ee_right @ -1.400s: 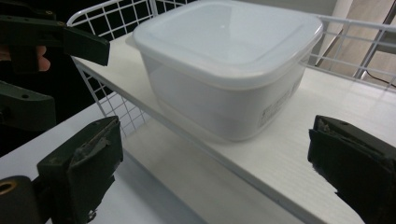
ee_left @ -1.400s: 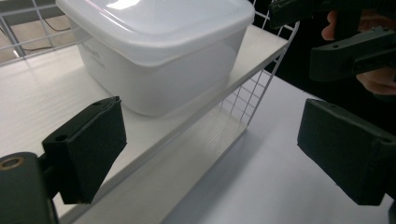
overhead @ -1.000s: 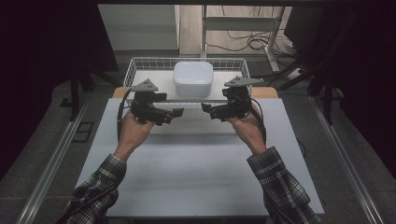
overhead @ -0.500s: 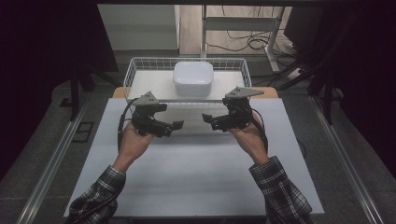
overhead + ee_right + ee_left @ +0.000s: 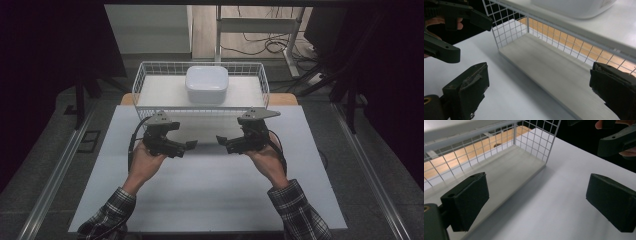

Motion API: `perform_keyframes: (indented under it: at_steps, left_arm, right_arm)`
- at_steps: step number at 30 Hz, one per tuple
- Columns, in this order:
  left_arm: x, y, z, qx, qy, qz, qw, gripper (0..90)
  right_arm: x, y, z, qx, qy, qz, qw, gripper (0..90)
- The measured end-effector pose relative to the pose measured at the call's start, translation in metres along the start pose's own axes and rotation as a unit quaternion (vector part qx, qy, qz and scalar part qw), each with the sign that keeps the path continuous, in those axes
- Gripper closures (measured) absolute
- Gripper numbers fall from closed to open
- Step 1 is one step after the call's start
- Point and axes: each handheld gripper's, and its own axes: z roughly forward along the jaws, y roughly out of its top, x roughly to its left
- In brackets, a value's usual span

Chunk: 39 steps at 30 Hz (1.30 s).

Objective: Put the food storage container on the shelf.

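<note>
My left gripper [image 5: 189,146] is held over the white table mat [image 5: 210,190], pointing right with its jaws wide apart and nothing between them. My right gripper [image 5: 222,142] faces it from the right, also open and holding nothing. A small gap separates the two tips. In the left gripper view the left gripper [image 5: 537,202] looks along the mat beside the wire basket [image 5: 534,135], with the right gripper [image 5: 616,142] at the top right. In the right gripper view the right gripper [image 5: 540,90] frames the basket's lower board [image 5: 554,67].
A white wire basket [image 5: 145,82] stands at the back of the table, just beyond both grippers. A white lidded box [image 5: 206,84] sits in it on a white shelf. Metal rails run along both table sides. Cables lie on the floor behind.
Both hands have drawn back from the basket toward the person, with the grippers now over the mat's middle. The jaws have stayed open.
</note>
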Motion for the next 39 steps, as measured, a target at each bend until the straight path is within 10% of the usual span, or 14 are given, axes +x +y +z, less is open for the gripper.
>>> perform_keyframes:
  at_steps: [39]
  left_arm:
    - [-0.017,-0.093,-0.009,0.022,0.002,-0.034,0.9992,4.5]
  right_arm:
    - [0.016,-0.074,-0.018,0.021,0.003,0.003,0.9998,1.7]
